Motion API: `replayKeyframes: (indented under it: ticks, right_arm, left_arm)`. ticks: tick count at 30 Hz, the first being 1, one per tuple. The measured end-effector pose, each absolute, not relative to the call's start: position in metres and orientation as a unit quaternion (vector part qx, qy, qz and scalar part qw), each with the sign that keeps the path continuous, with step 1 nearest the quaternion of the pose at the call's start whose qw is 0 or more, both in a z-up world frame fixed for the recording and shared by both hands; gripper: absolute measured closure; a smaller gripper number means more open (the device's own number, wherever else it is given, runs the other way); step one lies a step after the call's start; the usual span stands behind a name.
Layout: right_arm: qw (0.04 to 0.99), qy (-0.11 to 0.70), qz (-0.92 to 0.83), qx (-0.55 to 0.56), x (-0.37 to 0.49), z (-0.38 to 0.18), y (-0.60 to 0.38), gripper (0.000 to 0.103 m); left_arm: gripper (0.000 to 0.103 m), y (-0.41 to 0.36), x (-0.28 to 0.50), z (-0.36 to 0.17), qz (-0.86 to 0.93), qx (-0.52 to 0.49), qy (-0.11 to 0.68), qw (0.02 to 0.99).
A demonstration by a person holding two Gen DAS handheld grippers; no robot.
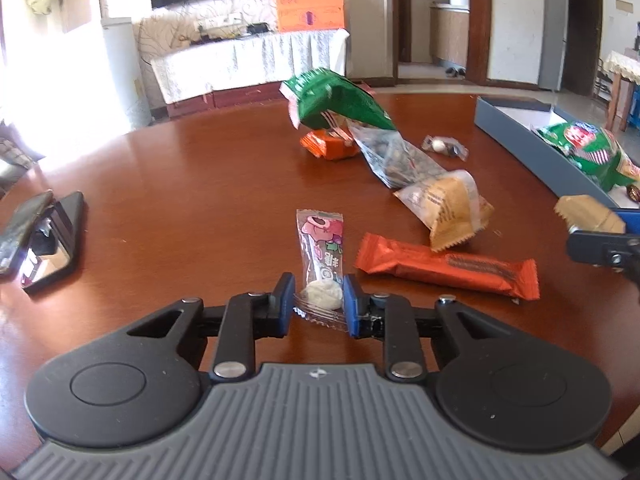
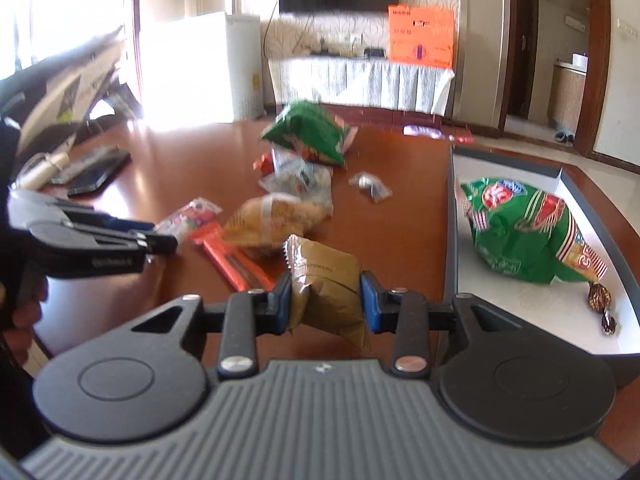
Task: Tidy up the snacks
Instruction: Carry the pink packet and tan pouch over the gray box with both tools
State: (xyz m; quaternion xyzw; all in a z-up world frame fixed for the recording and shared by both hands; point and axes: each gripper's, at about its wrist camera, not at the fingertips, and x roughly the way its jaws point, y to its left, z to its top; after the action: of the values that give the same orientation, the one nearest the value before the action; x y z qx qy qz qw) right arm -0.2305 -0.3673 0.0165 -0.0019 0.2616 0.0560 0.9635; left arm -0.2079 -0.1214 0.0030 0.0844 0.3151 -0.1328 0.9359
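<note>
While left gripper (image 1: 318, 300) pinches candy pack (image 1: 322, 256), right gripper (image 2: 325, 300) grips brown pack (image 2: 324, 280) w/ jaws clamped, prob for tray (image 2: 520, 308) beside it.

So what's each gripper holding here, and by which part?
Left gripper pinches the pink candy packet at its near end; right gripper clamps the brown snack packet across its middle.

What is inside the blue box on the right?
The blue box holds a green snack bag and two dark wrapped candies on its white floor; anything under the bag is hidden.
</note>
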Motion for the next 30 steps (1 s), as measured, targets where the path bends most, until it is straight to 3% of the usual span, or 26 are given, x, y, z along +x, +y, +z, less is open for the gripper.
replayKeyframes:
  ticks: [30]
  right_arm:
    - [0.975,0.207,0.078,0.012,-0.244,0.04,-0.371,0.065]
  left_arm:
    - [0.073,-0.143,-0.202,0.026,-0.11,0.077,0.274,0.952]
